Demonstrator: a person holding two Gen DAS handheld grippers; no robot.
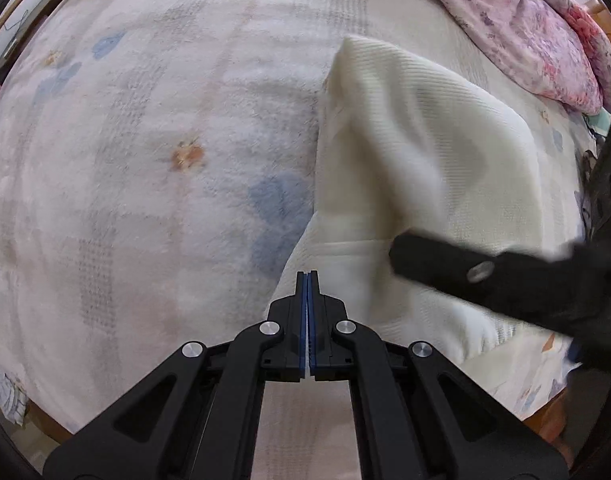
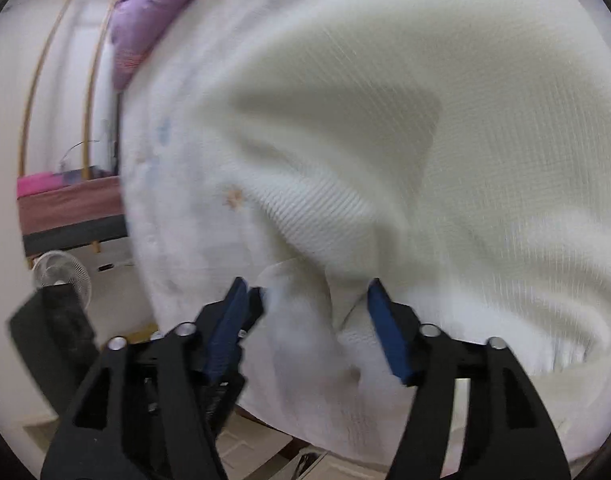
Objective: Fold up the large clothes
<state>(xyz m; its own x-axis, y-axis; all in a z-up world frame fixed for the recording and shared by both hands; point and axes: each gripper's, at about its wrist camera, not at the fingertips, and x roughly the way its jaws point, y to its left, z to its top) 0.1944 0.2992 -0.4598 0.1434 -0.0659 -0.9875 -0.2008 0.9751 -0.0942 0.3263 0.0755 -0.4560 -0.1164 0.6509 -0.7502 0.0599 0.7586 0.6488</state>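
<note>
right gripper (image 2: 305,300) fingers spreading, nearer — cream garment (image 2: 405,140) lying just ahead | left gripper (image 1: 307,280) fingers pressing together, we are waiting beside its left edge

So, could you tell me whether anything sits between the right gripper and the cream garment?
Nothing visible does: the right gripper is open with the cream garment bunched directly ahead, a fold reaching between its fingers.

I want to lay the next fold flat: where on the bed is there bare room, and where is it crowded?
Open blanket lies left of the cream garment, reaching the bed's left edge. The right is crowded: the pink floral quilt is bunched at the far right, and the right gripper crosses the garment's near part. The left gripper sits shut at the garment's near-left edge.
</note>
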